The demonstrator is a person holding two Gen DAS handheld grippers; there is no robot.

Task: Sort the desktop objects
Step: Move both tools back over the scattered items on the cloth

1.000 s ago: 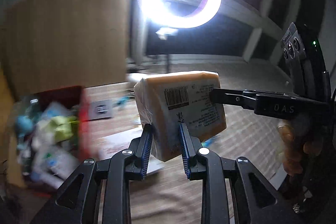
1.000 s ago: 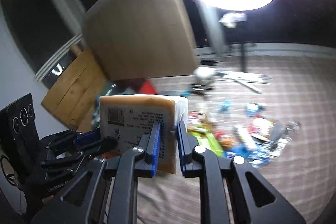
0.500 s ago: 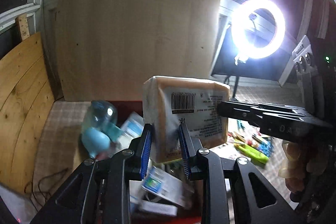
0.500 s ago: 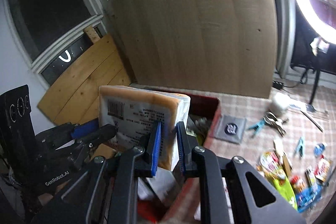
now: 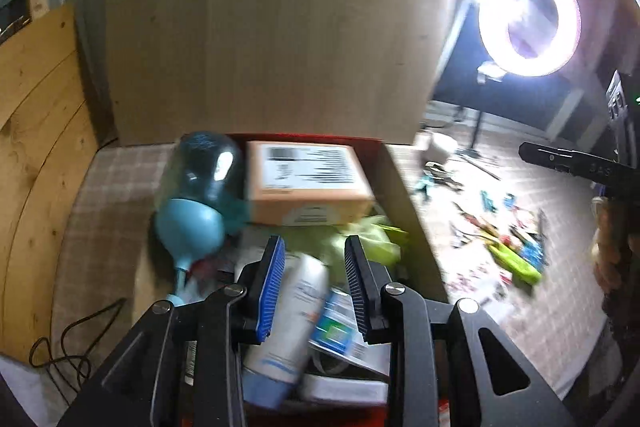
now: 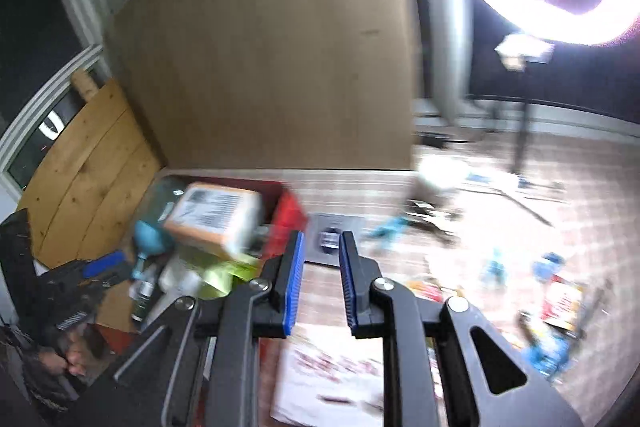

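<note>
Two grippers show, each with two black fingers faced in ribbed blue pads: the left gripper (image 5: 314, 287) hangs with its jaws spread and nothing between them, over the red box (image 5: 304, 137); the right gripper (image 6: 321, 281) also stands parted and bare, over the checked tablecloth (image 6: 500, 163) just beside that box. Nearest under the left fingers lies one white cylindrical bottle (image 5: 286, 323) on its side, with a flat printed packet (image 5: 340, 327) touching it. Past them sits crumpled yellow-green wrapping (image 5: 360, 239), then one round blue flask (image 5: 196, 195) of clear plastic with a matte blue cap, tipped over. The orange, film-wrapped tissue pack (image 5: 306, 181), a soft-cornered block with a barcode label, rests on top of the heap at the box's far end, touching the flask. Farther right, many small bright items are scattered over the cloth, too blurred to count. Behind stand one upright pale wooden board (image 5: 272, 27) and one glowing ring light (image 5: 528, 19)
</note>
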